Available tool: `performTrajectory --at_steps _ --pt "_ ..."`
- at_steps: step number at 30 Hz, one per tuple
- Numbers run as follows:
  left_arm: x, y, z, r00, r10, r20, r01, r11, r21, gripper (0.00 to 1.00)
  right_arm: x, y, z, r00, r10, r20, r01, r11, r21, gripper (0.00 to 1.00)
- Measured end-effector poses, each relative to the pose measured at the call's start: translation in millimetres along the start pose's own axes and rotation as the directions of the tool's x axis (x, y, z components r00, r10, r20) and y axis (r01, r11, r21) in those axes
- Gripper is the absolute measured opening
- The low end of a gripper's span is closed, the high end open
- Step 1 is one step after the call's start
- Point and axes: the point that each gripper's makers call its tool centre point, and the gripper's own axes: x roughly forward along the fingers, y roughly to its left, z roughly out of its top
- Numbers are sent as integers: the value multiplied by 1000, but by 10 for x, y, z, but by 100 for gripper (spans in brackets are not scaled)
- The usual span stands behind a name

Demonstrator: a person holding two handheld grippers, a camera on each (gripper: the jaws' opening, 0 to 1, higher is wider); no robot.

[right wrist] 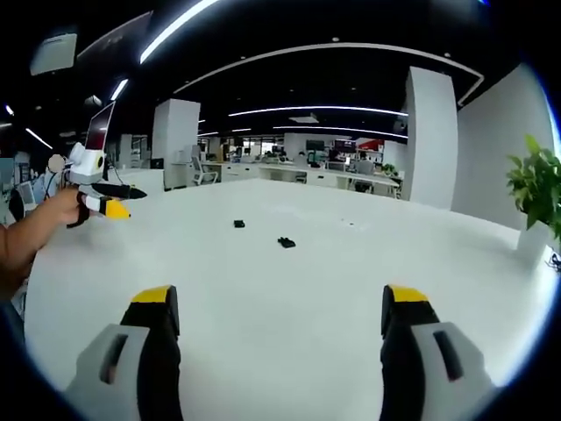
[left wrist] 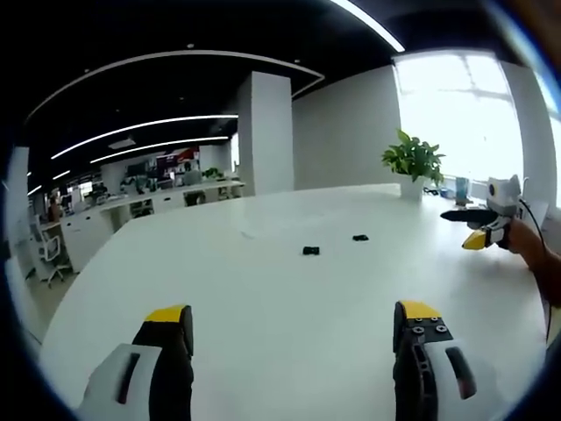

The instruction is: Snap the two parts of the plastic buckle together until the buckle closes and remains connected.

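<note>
While both my tongs (left wrist: 294,320) (right wrist: 280,303) gape w/ nothing held, two small black buckle parts (left wrist: 311,251) (left wrist: 359,237) lie apart on white office surface (left wrist: 289,351).

1. A broad white table (left wrist: 289,307) spreads across the foreground, its top glossy under the lights.
2. A square white pillar (left wrist: 265,133) stands behind it, beside a plain white wall (left wrist: 346,132).
3. A bright window (left wrist: 460,110) glares at one side, with a potted green plant (left wrist: 413,162) near it.
4. Long curved light strips (right wrist: 324,110) cross the dark ceiling.
5. Further back stand office desks (left wrist: 131,206) and chairs.
</note>
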Motion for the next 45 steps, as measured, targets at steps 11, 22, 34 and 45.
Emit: performTrajectory --at_steps 11,22,34,45 --pt "65 -22 62 1000 -20 -18 20 1000 20 97 105 -19 63 1000 9 -15 -8 1000 7 96" --pt "233 -26 130 999 -44 -25 44 999 16 98 230 -78 102 999 19 -33 -19 1000 -8 96" --pt "409 -36 193 997 -67 -45 68 997 19 99 367 -146 110 998 30 -60 -32 999 -23 96" --pt "567 -8 258 995 -80 -58 81 997 15 99 471 -211 157 997 37 -60 -39 999 -30 96"
